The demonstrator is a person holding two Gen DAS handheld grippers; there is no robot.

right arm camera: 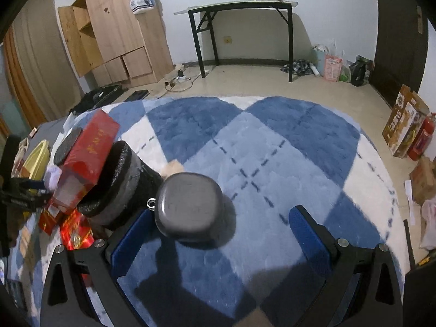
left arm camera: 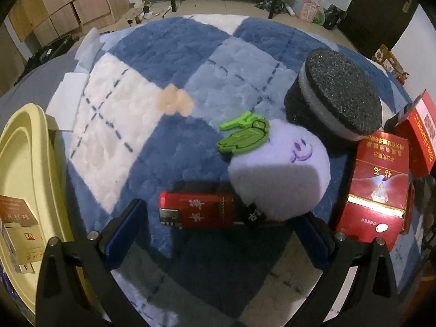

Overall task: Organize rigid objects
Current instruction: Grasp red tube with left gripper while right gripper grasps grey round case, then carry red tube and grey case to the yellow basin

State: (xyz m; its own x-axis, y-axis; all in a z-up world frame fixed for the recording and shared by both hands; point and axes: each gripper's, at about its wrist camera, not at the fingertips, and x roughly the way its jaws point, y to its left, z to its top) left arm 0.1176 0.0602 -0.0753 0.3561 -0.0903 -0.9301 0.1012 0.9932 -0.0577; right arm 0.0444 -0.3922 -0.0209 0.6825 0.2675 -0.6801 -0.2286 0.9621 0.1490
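The left gripper (left arm camera: 218, 234) gapes wide and empty over the small red plastic lighter (left arm camera: 197, 212) on the blue-and-white plush blanket (left arm camera: 169, 54) — likely lining up a pick. The right gripper (right arm camera: 218, 234), equally open, flanks the dark rounded metal case (right arm camera: 190, 207) — nothing held.

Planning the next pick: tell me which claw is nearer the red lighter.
Left. The left claw is open with the red lighter lying just ahead between its fingertips. The right claw is open around a dark grey case; no lighter shows there.
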